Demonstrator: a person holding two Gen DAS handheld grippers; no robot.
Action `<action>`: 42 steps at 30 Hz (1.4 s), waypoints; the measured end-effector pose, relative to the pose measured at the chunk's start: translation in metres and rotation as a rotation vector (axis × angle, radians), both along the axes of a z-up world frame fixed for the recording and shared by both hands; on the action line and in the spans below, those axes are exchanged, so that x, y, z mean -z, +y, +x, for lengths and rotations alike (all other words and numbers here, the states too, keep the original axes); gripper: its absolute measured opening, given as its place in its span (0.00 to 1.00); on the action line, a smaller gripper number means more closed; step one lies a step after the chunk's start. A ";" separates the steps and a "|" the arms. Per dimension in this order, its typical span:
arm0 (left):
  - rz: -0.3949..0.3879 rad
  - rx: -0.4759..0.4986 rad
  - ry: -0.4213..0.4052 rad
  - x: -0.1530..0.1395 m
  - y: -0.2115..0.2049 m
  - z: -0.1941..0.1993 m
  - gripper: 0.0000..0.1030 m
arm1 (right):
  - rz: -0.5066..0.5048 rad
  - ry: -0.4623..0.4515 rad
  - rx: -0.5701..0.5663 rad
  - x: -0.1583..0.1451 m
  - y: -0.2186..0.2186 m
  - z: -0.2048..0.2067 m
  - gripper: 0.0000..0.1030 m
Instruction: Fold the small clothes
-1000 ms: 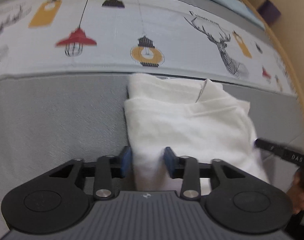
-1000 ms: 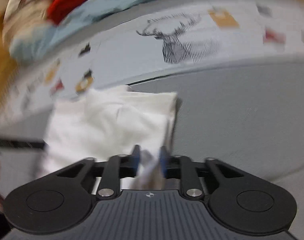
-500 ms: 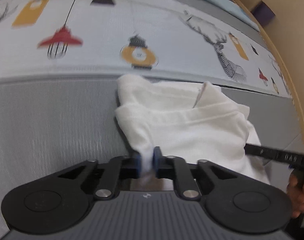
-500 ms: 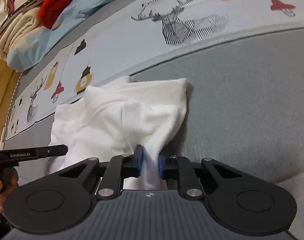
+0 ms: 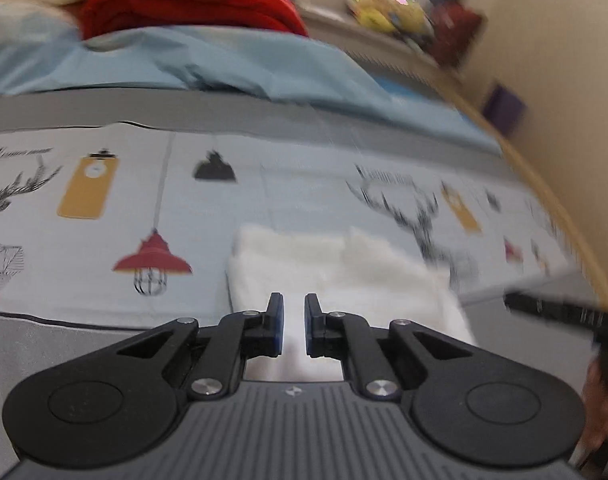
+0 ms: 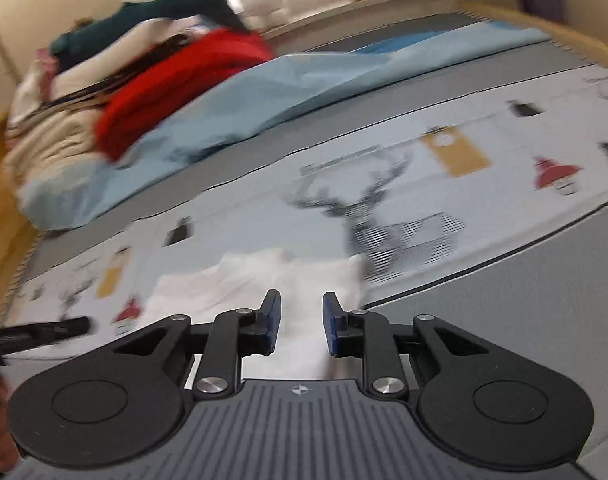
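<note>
A small white garment (image 5: 336,272) lies partly folded on the bed, over the edge of the patterned sheet (image 5: 103,208). It also shows in the right wrist view (image 6: 263,284). My left gripper (image 5: 293,320) is at the garment's near left part, jaws slightly apart with white cloth between them. My right gripper (image 6: 301,320) is at the garment's near right part, jaws parted wider, cloth between them. Each gripper's black finger shows at the edge of the other's view. Both views are blurred.
A light blue blanket (image 5: 223,64) and a red folded cloth (image 5: 183,0) lie at the back of the bed, with cream bedding (image 6: 43,148) to the left. A wooden bed rim (image 5: 544,184) runs along the right. Grey mattress cover (image 6: 524,280) lies in front.
Both grippers, shut on the garment's near edge half a second ago, have carried it forward onto the patterned sheet and their jaws have parted. Both cameras now tilt up.
</note>
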State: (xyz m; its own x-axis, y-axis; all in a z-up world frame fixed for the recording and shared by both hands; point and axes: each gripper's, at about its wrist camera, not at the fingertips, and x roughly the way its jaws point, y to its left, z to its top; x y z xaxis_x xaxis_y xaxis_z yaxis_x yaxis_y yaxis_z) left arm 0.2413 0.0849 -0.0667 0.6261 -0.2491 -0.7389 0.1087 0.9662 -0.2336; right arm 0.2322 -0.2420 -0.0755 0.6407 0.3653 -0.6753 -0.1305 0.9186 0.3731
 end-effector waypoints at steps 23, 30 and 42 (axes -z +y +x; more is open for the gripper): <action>0.284 -0.075 -0.216 -0.109 -0.075 -0.203 0.82 | -0.322 -0.244 0.085 -0.087 -0.006 -0.187 0.82; 0.269 -0.117 -0.148 -0.070 -0.086 -0.250 0.82 | -0.348 -0.278 0.119 -0.090 0.010 -0.226 0.88; 0.187 -0.162 -0.067 -0.059 -0.067 -0.241 0.82 | -0.319 -0.154 0.051 -0.070 0.038 -0.224 0.88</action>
State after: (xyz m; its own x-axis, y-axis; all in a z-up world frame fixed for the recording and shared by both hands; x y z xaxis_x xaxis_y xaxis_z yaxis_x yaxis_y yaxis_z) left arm 0.0001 0.0174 -0.0074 0.6961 -0.0047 -0.7179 -0.0413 0.9981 -0.0466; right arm 0.0079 -0.2035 -0.0051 0.7560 0.1165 -0.6441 -0.1139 0.9924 0.0457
